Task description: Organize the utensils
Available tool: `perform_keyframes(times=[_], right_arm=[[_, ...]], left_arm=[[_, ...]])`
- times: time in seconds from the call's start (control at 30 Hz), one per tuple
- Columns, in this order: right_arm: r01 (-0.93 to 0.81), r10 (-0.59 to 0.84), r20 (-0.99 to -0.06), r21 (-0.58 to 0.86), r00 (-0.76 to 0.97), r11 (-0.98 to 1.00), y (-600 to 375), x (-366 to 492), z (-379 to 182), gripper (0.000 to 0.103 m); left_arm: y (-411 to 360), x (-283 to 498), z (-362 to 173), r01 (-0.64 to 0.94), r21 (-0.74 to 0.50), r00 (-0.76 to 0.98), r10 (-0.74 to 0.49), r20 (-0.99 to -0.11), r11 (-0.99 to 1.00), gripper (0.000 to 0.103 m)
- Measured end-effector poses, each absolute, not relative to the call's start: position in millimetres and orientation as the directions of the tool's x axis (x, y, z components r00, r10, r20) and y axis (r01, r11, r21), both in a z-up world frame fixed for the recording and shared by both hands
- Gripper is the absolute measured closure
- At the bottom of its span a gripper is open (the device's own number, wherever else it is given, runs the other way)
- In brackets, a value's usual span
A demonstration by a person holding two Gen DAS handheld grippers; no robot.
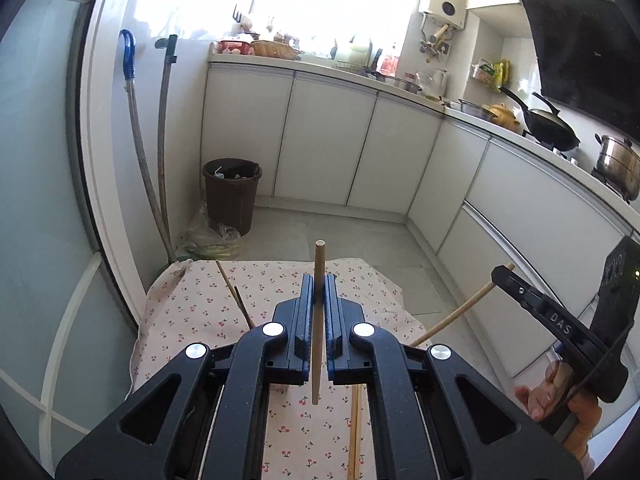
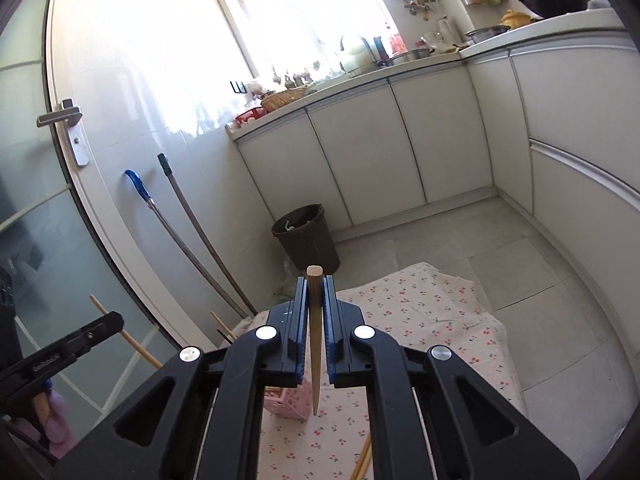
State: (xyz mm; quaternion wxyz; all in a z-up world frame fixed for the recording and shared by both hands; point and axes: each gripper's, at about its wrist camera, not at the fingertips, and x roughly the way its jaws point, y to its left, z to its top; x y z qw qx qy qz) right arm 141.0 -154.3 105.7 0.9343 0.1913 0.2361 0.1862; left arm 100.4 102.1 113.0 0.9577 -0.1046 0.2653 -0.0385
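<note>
I am viewing a kitchen floor setting, with the desk point(image 1: 192, 312) draped in a cherry-print cloth and lying below and ahead of both pairs of fingers. Beyond the fingers in both views, a brown waste bin point(image 1: 232, 196) is standing on the floor beside two leaning mop handles point(image 1: 148, 168).

I am holding the left gripper point(image 1: 319, 300) above the desk, its fingers clamped on a light wooden chopstick point(image 1: 318, 320) that is standing upright between them, blunt end above the fingertips and tapered end hanging below them over the cloth.

I am holding the right gripper point(image 2: 315, 300) likewise, its fingers clamped on a second wooden chopstick point(image 2: 315, 344) that is standing upright, thick end uppermost and pointed tip hanging below. In the left wrist view, this right gripper is appearing to the right of the left fingers, with its chopstick slanting down toward the desk and the person's hand point(image 1: 560, 396) gripping the handle.

A pink cherry-print holder point(image 2: 290, 400) is sitting on the cloth just below and left of the right fingers. Loose chopsticks point(image 1: 354, 432) are lying on the cloth beneath the left fingers, and further sticks point(image 1: 236, 296) are lying to their left.
</note>
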Motion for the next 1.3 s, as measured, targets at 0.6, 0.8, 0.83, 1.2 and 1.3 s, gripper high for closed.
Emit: perform_keyframes(times=[0.6,0.8,0.83,1.2,1.3], right_arm=[[-0.311,0.481,-0.316,0.462,0.818,0.831,-107,186,102,0.096],[-0.307,0.494,-0.328,0.482,0.805,0.821,-101,197,87,0.096],[-0.307,0.495,-0.326,0.483,0.805,0.820,-100,198,87,0.096],[-0.354,0.530,-0.357,0.453,0.769,0.818,-60,199,65,0.087],[-0.369,0.526,-0.347,0.427,0.776,0.826,-56,189,69,0.069]], left_arm=[[134,166,85,-0.118,-0.225,0.873,-0.007,-0.488,0.967,0.096],[143,157,80,-0.141,-0.250,0.888,0.010,-0.459,0.958,0.080],[146,151,85,-0.152,-0.261,0.896,0.021,-0.444,0.953,0.077],[157,128,108,-0.164,-0.309,0.908,0.021,-0.419,0.937,0.068],[153,129,101,-0.166,-0.286,0.897,0.024,-0.442,0.944,0.066]])
